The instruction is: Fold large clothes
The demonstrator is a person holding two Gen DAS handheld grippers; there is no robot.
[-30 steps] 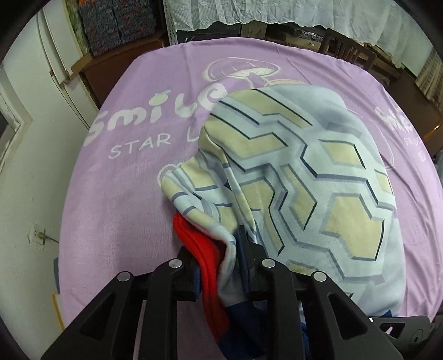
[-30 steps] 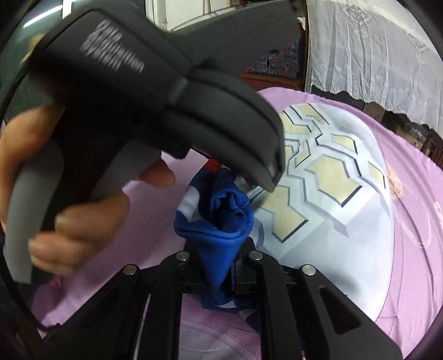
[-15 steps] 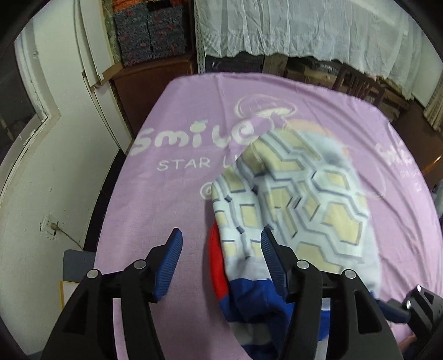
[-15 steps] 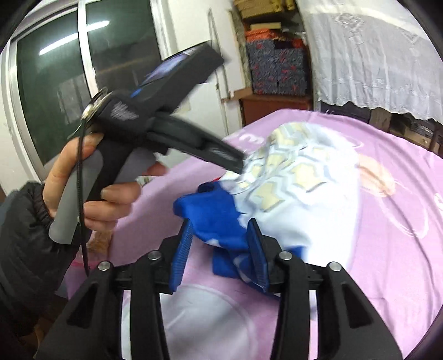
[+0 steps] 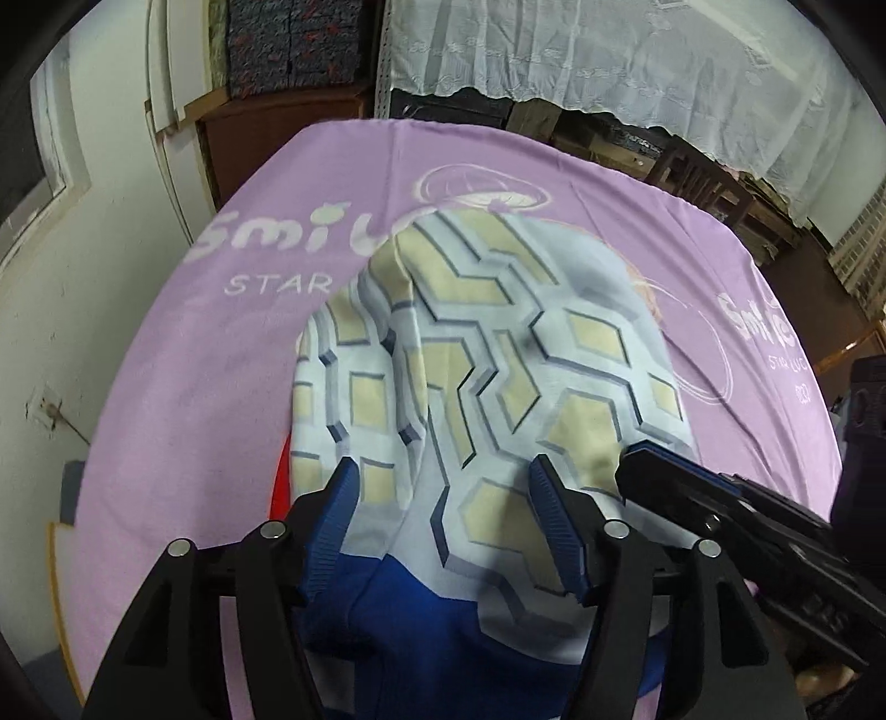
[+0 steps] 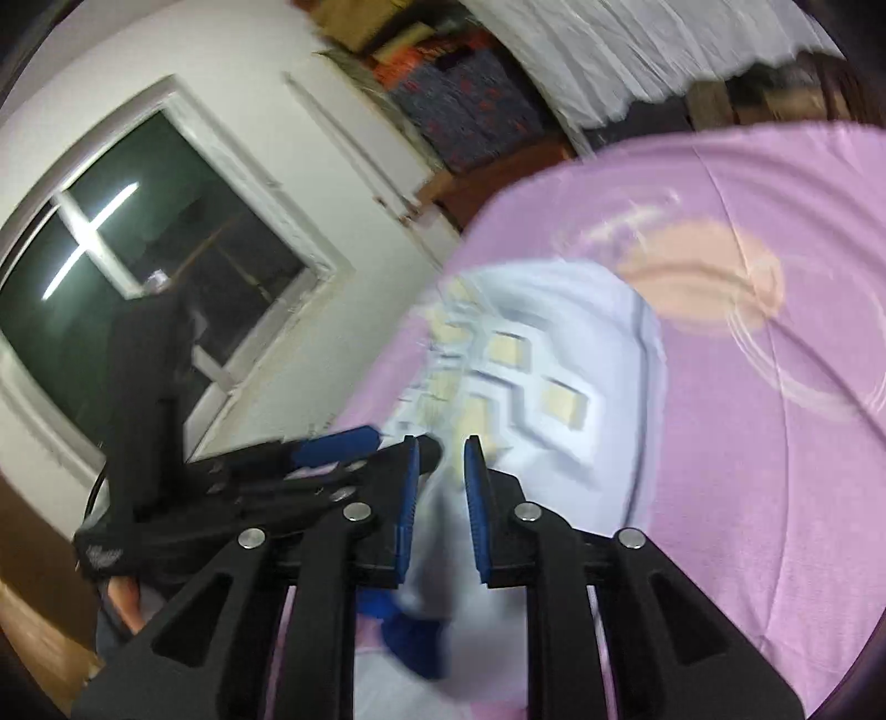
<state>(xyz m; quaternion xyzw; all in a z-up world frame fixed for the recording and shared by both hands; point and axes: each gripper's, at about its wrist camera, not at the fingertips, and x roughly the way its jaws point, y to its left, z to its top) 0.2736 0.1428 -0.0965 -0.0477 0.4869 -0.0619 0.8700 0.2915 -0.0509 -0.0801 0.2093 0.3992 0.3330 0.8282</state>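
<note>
A light-blue garment [image 5: 498, 360] with yellow hexagons lies folded on the purple cloth [image 5: 221, 387]; a blue part and a red strip show at its near end. My left gripper [image 5: 443, 515] hovers over that near end with its jaws opening, and the fabric below is not pinched. To the right, the right gripper's fingers [image 5: 664, 482] rest at the garment's right edge. In the right wrist view my right gripper [image 6: 442, 487] is closing, and a fold of the garment [image 6: 554, 387] fills the narrow gap. The left gripper's blue-padded finger [image 6: 338, 443] sits just left of it.
The purple cloth [image 6: 775, 443] covers the whole table. A dark window [image 6: 138, 266] and white wall are on the left. A wooden cabinet [image 5: 260, 127], a white lace curtain [image 5: 609, 50] and a chair [image 5: 703, 177] stand beyond the far edge. A person's hand [image 6: 124, 603] holds the left gripper.
My left gripper opened and let go of the garment's red-and-blue edge. My right gripper released the blue bunch, swung to the garment's right side, rolled, and narrowed onto a fold there.
</note>
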